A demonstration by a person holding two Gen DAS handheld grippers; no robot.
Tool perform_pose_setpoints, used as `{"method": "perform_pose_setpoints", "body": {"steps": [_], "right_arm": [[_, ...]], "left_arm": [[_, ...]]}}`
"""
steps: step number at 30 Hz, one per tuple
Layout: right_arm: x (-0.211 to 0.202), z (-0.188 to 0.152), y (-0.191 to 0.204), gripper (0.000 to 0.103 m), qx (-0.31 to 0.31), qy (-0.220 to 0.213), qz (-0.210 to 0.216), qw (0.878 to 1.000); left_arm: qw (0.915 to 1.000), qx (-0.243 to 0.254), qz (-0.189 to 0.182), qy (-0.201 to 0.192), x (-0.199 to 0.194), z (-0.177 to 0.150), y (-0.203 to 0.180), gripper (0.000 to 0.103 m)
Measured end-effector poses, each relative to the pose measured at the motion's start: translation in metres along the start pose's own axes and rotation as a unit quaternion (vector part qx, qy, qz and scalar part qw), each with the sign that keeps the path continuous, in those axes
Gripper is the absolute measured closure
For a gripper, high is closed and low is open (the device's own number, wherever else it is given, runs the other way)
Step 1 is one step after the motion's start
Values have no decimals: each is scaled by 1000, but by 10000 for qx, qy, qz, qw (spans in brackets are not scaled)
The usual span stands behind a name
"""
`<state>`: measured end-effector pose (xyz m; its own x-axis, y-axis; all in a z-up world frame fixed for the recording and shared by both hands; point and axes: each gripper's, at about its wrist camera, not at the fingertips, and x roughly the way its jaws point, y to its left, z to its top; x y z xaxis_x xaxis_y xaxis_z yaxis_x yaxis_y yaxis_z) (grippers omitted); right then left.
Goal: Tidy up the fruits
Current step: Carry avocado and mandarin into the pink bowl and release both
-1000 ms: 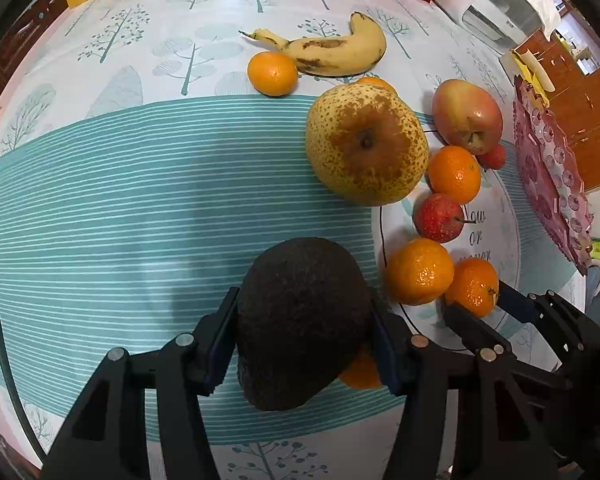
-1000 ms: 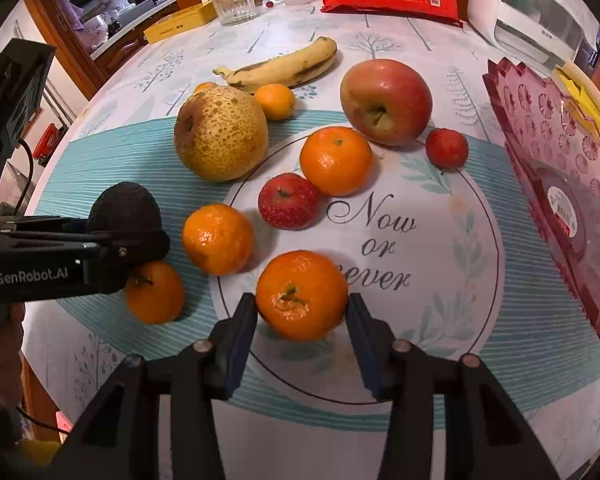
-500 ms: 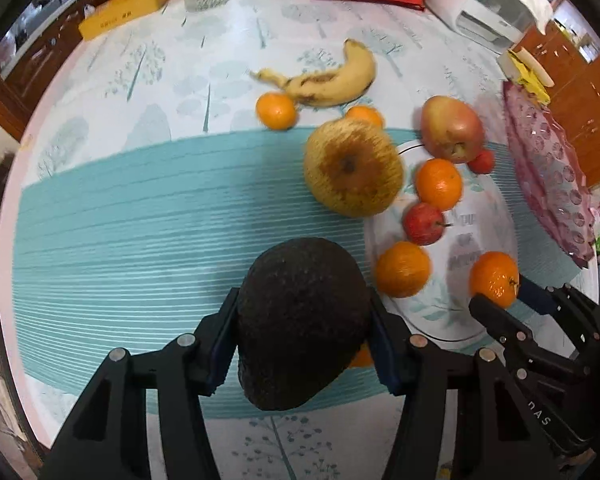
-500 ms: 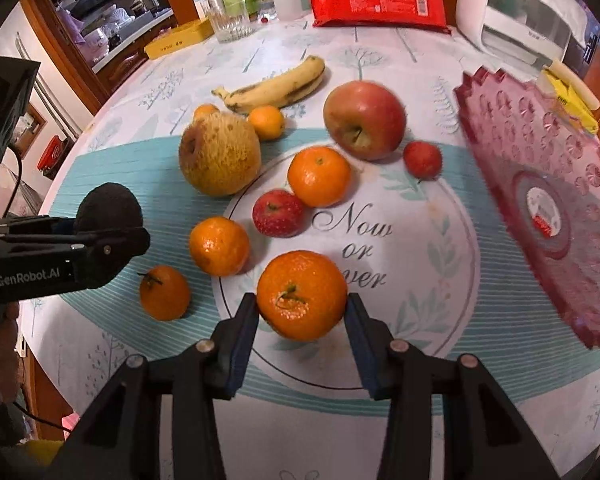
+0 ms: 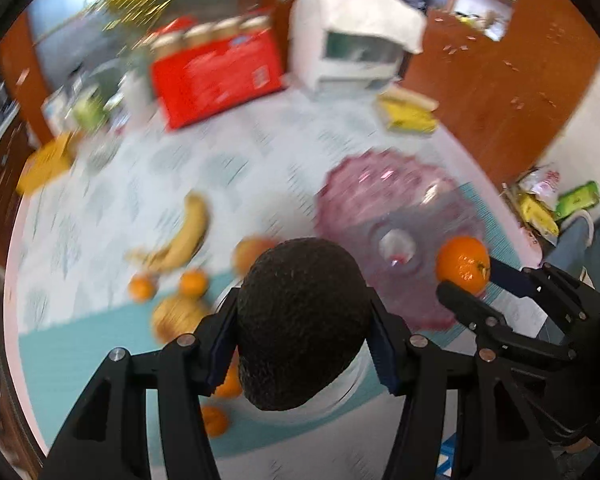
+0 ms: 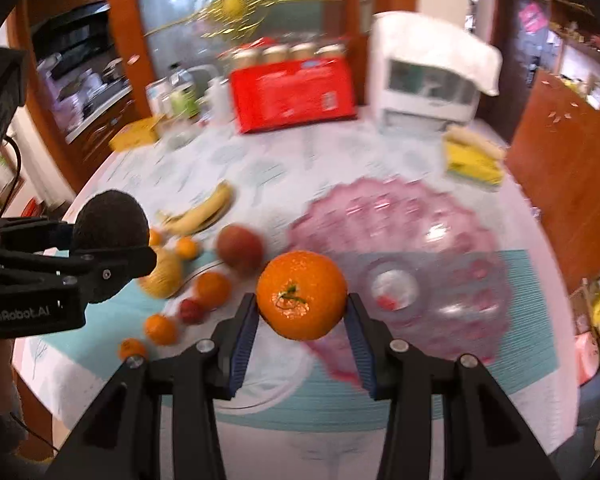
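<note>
My left gripper (image 5: 302,344) is shut on a dark, rough avocado (image 5: 300,320), held high above the table. My right gripper (image 6: 302,316) is shut on an orange tangerine (image 6: 302,294), also lifted, just left of the pink glass fruit plate (image 6: 400,240). In the left wrist view the tangerine (image 5: 464,264) hangs over the plate's (image 5: 380,200) right side. On the table lie a banana (image 6: 204,208), an apple (image 6: 240,246), a speckled pear (image 6: 162,272), a small red fruit (image 6: 192,310) and several tangerines. Both views are blurred.
A red package (image 6: 292,94), a white appliance (image 6: 428,80) under a cloth, bottles and a yellow box (image 6: 134,132) stand along the table's far side. A yellow packet (image 6: 474,160) lies behind the pink plate. A round white mat (image 6: 260,376) lies under the fruits.
Both grippers rose from the table with their fruits and swung right toward the pink plate. The table fruits now look smaller and lie farther left. Neither grip changed.
</note>
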<state>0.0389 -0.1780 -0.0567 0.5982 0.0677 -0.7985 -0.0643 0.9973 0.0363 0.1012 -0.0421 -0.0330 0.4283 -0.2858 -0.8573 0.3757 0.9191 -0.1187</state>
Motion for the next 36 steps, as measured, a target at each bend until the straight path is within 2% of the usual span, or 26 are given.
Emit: {"method": "perform_pose_setpoints", "body": {"steps": [2,5,10,13,16,20,24,29,31,33,36], "right_arm": [[-2,8,-21,59,54,-54,-106,9999],[2,17,-55,58,40,-35,-427,9991],[37,24,-105,58,134,285,-715,9969],[68,19,-129,58,214,603,-795,9948],[92,7,-138,58,179,876,-820,9926],[117,-5,-139,58,118,1142,-652,9913],[136,-12,-129,58,-81,1320,-497,9900],[153,-17,-121,57,-185,1477,-346,9883],[157,-20,-121,57,-174,1509,-263,9880],[158,-20,-120,56,-211,1528,-214,9878],[154,-20,-121,55,-123,1507,-91,9885]], "left_arm": [[9998,152,22,-123,9,18,-23,47],[9996,248,72,-88,38,43,-52,47],[9986,434,297,84,97,60,-90,47],[9974,457,439,341,140,61,-104,47],[9956,442,577,583,174,57,-108,47],[9920,529,745,873,208,46,-112,47],[9893,558,826,1065,225,38,-110,46],[9891,676,745,1072,230,37,-114,45],[9894,714,712,1047,228,37,-112,29],[9901,703,710,983,224,37,-110,18],[9907,702,768,880,216,40,-108,15]]}}
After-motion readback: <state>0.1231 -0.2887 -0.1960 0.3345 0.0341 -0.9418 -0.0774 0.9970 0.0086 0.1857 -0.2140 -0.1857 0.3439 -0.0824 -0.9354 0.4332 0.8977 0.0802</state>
